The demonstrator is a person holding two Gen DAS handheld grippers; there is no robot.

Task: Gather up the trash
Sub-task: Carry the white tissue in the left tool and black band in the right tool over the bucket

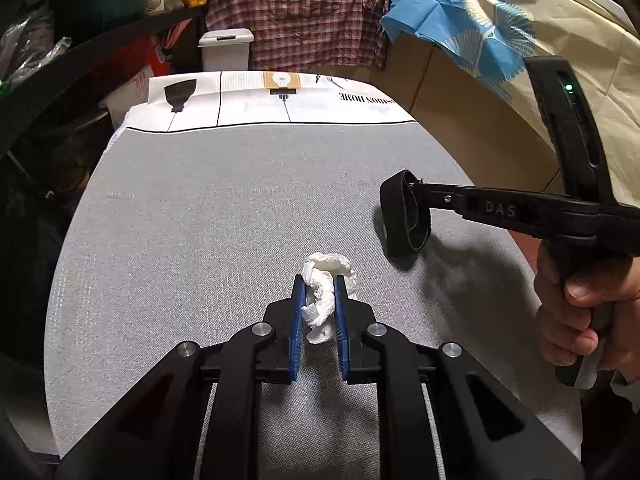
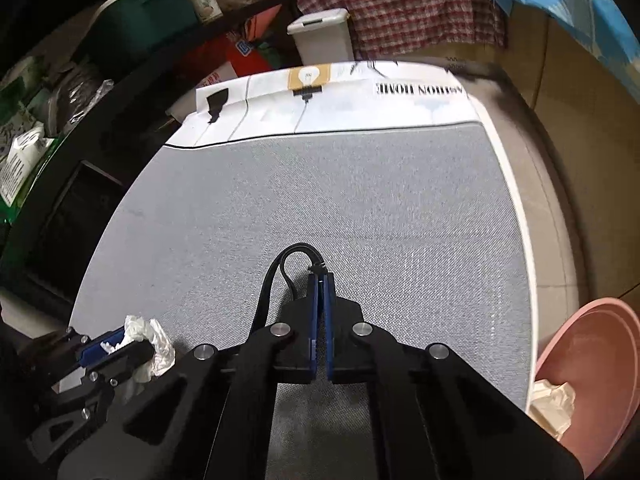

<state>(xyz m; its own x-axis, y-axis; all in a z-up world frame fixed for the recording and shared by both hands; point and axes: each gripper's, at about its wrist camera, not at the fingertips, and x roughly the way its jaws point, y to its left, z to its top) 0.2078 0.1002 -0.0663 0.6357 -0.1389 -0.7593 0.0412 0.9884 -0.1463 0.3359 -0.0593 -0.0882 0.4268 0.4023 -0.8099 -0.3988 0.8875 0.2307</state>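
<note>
Left tool (image 1: 319, 280) clamped, angled down — right tool (image 2: 321, 276) closed, hand (image 1: 576, 312) gripping.

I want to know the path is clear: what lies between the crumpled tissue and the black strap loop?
Only bare grey cloth separates tissue and strap loop, in the left wrist view.

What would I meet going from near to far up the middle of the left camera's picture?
Left tool gripping a crumpled tissue → bare grey tablecloth → white printed strip with a light bulb → checked shirt.
</note>
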